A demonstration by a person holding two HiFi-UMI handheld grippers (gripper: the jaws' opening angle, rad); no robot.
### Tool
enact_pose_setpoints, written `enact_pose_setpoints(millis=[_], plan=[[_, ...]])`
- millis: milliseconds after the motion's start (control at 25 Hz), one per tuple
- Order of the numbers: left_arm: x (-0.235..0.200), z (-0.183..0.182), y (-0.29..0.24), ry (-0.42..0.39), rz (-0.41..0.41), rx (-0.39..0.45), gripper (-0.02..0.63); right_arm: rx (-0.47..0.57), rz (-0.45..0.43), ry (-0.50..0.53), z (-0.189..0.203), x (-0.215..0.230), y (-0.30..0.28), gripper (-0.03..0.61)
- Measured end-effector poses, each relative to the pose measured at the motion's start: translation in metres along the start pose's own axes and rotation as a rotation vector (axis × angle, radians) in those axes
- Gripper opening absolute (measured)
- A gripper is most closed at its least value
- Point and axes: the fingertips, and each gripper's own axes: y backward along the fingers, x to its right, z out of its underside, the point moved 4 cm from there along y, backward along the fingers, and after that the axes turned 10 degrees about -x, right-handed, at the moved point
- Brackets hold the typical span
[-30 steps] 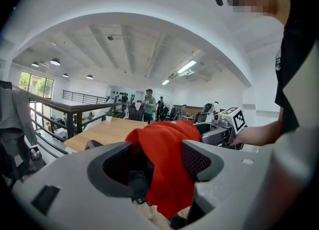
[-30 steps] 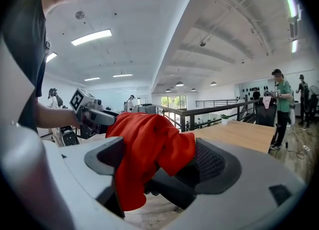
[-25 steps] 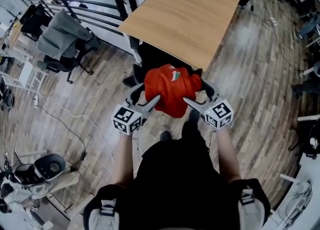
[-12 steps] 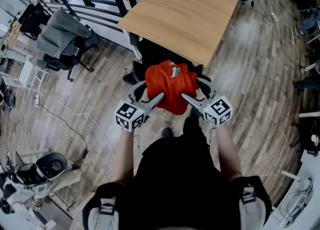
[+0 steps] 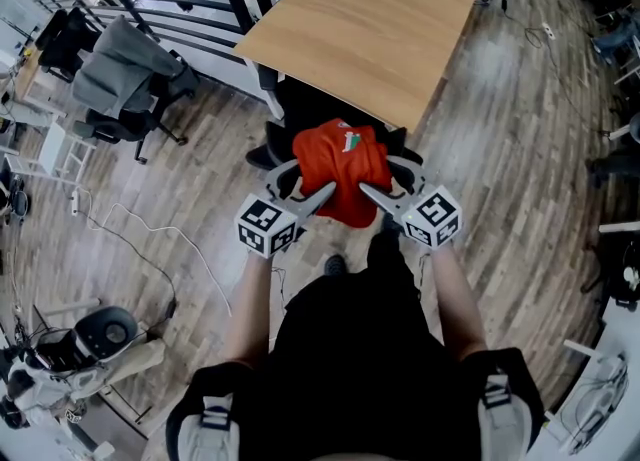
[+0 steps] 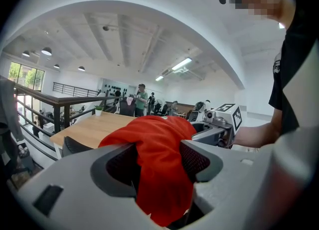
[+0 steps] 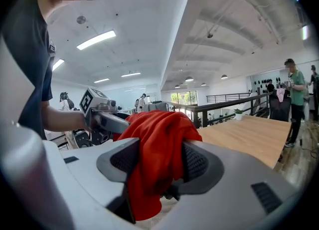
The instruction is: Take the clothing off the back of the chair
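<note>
The red T-shirt (image 5: 342,171) hangs over the back of the black office chair (image 5: 290,114), which stands tucked against the wooden bench (image 5: 370,29). On the chair's left side, the left hand-held gripper (image 5: 318,194) is clamped on a fold of the shirt. On the chair's right side, the right hand-held gripper (image 5: 372,192) has just been closing its jaws. Shirt fabric is bunched between them, with both pads pressing on it.
</note>
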Motion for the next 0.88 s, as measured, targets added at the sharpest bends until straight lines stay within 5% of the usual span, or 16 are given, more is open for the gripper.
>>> enact_pose_setpoints(millis=[880], plan=[[0.028, -0.012, -0.006, -0.098, 0.034, 0.001, 0.155, -0.006, -0.034, 0.027, -0.013, -0.016, 0.004, 0.117]])
